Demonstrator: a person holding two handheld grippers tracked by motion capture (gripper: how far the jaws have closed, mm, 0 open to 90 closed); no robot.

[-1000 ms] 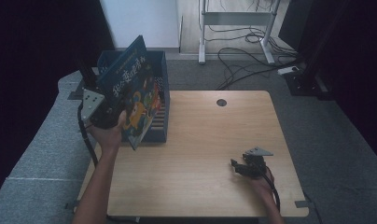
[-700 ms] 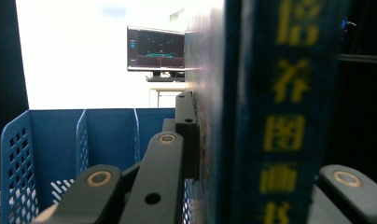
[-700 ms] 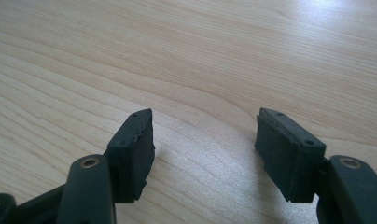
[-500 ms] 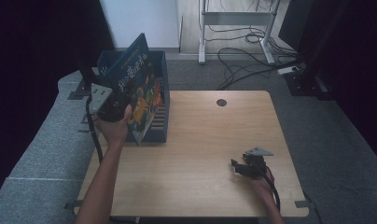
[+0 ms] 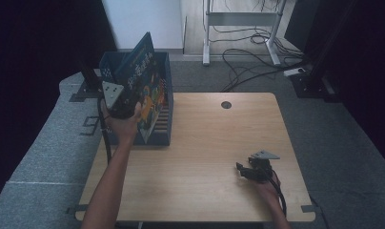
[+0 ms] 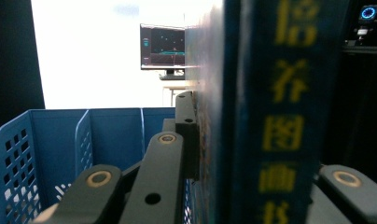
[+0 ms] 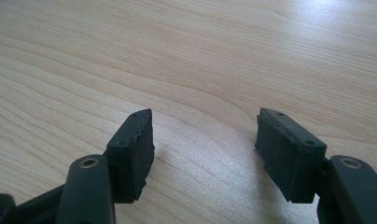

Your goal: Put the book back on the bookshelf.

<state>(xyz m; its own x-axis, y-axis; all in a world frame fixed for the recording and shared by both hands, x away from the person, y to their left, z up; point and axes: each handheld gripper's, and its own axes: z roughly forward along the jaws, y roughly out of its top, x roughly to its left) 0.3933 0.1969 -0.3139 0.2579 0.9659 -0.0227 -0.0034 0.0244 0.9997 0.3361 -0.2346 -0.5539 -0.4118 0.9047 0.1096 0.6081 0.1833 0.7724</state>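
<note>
Left hand-held gripper point(image 5: 118, 98) clamped on the blue picture book point(image 5: 144, 83), tilted up over the blue crate point(image 5: 155, 138) right below it; right hand-held gripper point(image 5: 254, 171) resting open and empty on the table point(image 5: 205, 143), far off.

1. The picture book point(image 5: 145, 88) has a dark blue cover with yellow characters and a bright cartoon illustration.
2. It stands upright, tilted, over the blue crate point(image 5: 158, 138) at the bench's left edge.
3. Its spine point(image 6: 289, 112) carries yellow characters.
</note>
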